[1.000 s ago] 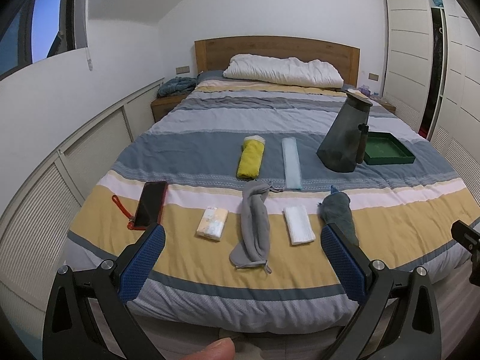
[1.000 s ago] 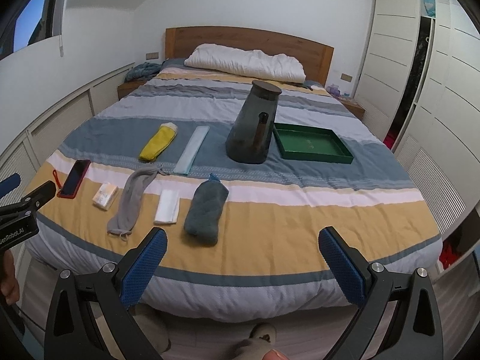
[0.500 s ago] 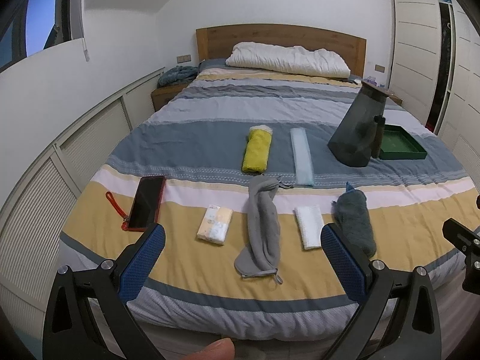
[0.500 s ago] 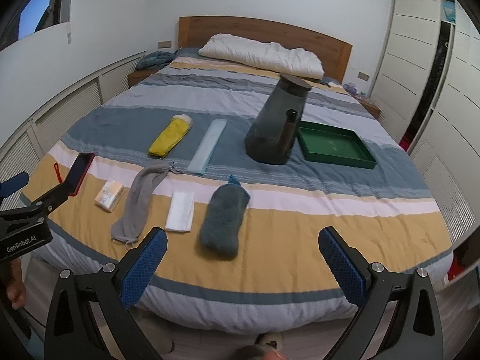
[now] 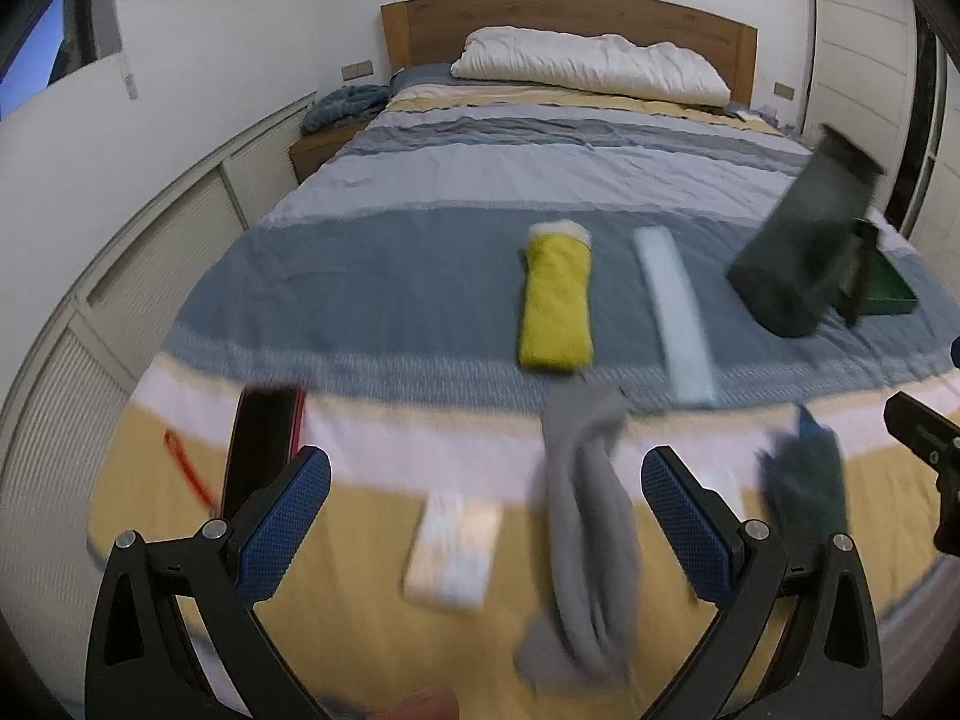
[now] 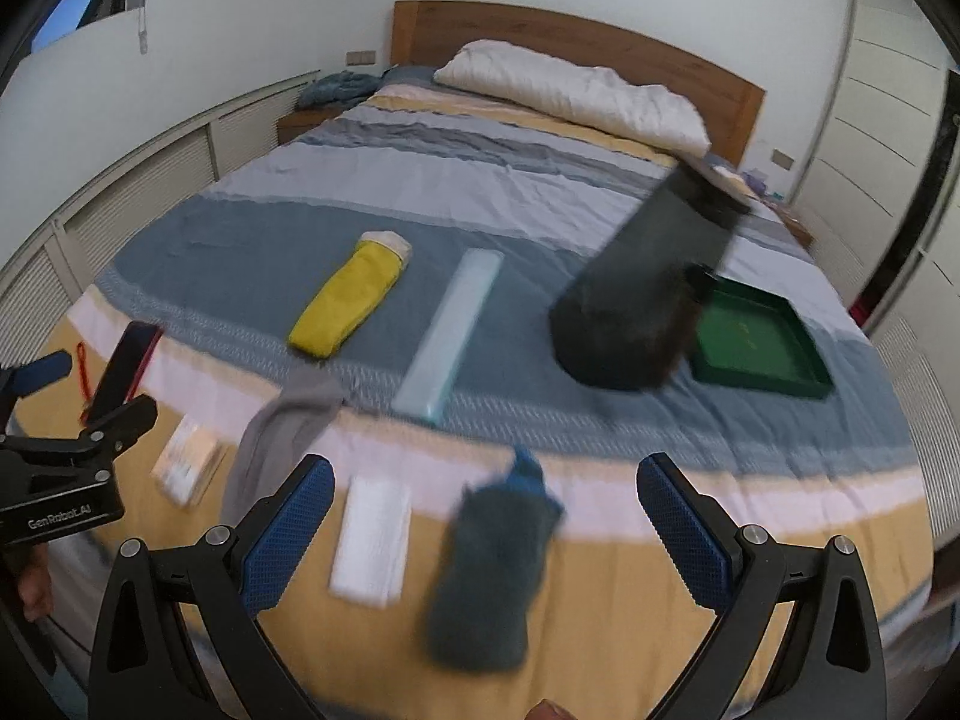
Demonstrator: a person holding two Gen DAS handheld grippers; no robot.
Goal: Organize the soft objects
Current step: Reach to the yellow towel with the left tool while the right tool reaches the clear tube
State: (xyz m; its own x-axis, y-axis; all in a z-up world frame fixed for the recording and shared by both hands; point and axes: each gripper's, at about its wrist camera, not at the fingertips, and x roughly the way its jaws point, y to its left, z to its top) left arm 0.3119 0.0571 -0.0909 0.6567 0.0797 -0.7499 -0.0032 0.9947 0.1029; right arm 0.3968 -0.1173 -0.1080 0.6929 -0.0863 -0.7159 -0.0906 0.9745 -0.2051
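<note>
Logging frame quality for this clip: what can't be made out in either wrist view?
- Small pale packet: motion blur in both views; contents unreadable.
- White folded cloth: hidden behind the left gripper finger in the left view.
- Dark bin: smeared; interior unseen.
- Green tray: mostly covered by the bin in the left view.

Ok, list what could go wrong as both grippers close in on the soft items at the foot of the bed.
The phone lies right beside the left gripper, so a wide approach might clip it.

The grey sock and the small white packet lie close together; grabbing one may drag the other.

The dark bin sits on soft bedding by the green tray; pressing the duvet nearby might tip it.
</note>
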